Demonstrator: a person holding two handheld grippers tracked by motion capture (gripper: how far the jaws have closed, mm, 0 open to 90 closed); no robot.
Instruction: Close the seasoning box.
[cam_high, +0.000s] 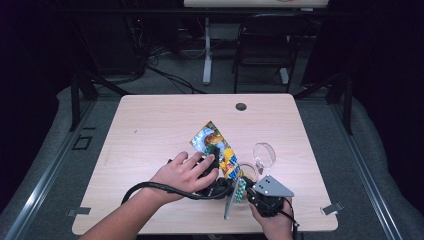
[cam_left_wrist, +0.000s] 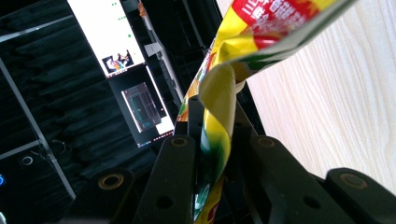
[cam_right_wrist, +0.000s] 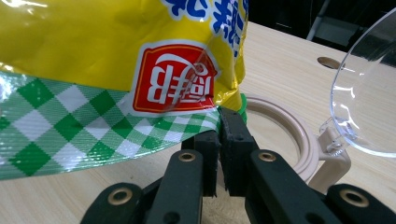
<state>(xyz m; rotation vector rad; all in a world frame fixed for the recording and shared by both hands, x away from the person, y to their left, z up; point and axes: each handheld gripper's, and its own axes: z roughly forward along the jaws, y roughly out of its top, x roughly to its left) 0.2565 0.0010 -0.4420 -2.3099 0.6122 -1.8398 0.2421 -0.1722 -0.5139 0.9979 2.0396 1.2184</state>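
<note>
A snack bag (cam_high: 216, 145) is held low over the near-right part of the wooden table (cam_high: 150, 130), with a round container (cam_high: 248, 172) and its raised clear lid (cam_high: 264, 155) just beside it. The left gripper (cam_left_wrist: 215, 140) is clamped on a twisted yellow fold of the bag's edge. The right gripper (cam_right_wrist: 218, 140) is pinched on the green-checked sealed strip at a corner.

The bag is judged light, thin and crinkly, with a glossy film likely to slip; its contents are judged fragile. Flat seams and corners are considered the sound places for a hold, as taken now.

In the high view the spacing of both hands along the bag is shown. The bite of each pair of jaws on the film is seen in the two gripper views, and the container's beige rim (cam_right_wrist: 285, 135) is seen close in the right gripper view.
</note>
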